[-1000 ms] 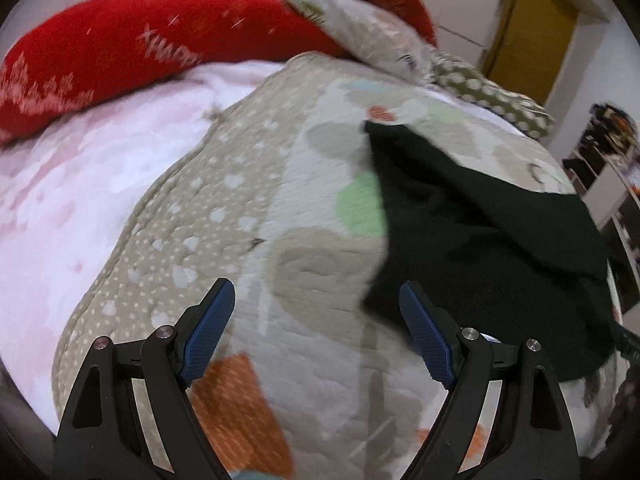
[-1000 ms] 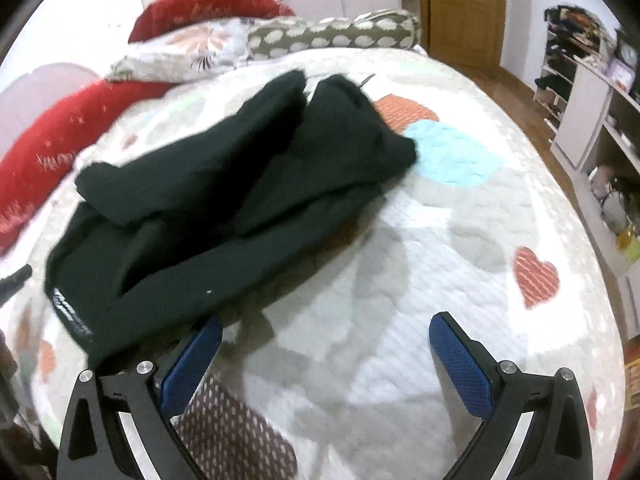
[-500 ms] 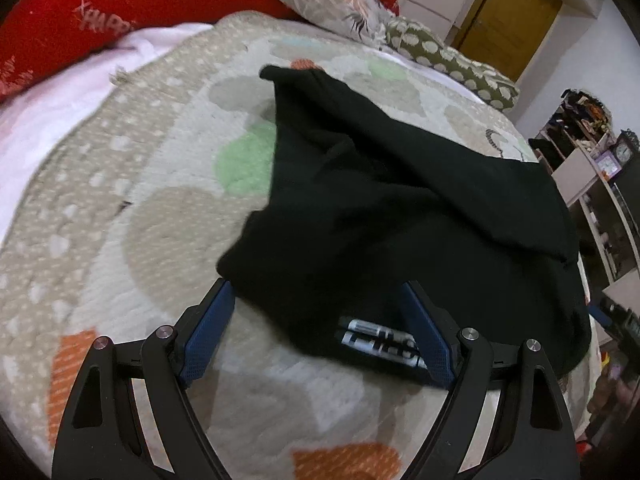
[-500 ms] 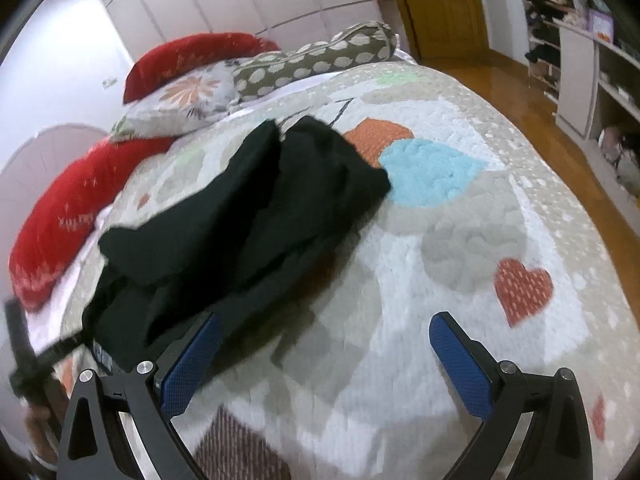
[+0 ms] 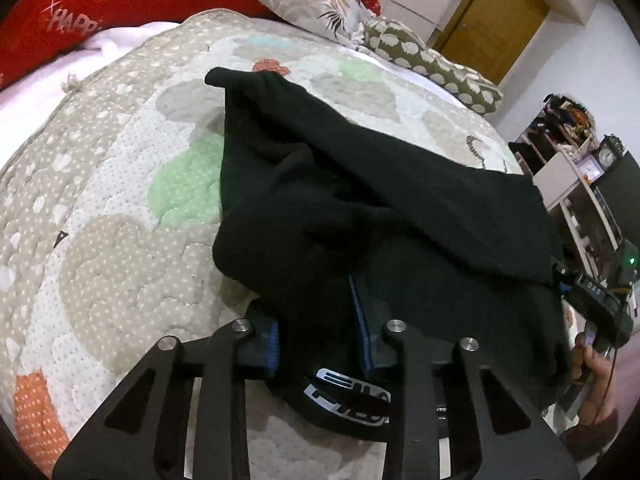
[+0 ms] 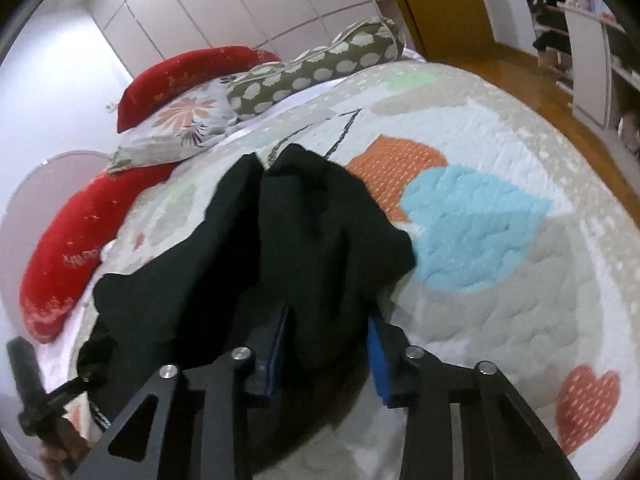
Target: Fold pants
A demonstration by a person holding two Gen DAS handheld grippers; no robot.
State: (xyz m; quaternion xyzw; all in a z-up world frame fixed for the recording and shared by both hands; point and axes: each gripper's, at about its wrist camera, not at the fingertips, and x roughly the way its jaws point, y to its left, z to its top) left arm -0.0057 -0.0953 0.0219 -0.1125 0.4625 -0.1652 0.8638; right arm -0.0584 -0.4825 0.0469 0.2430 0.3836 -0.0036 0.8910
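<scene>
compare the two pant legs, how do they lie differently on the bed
In the right wrist view the left leg reaches farther up the bed and looks narrower; the right leg spreads wider and ends lower, beside the blue patch. The left leg partly overlaps the right leg. Both are black, rumpled, and lie side by side on the quilt.

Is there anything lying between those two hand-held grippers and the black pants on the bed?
Nothing visible. Both have just been closing with the black pants between their jaws: the left hand-held gripper near the waistband, the right hand-held gripper further along.
</scene>
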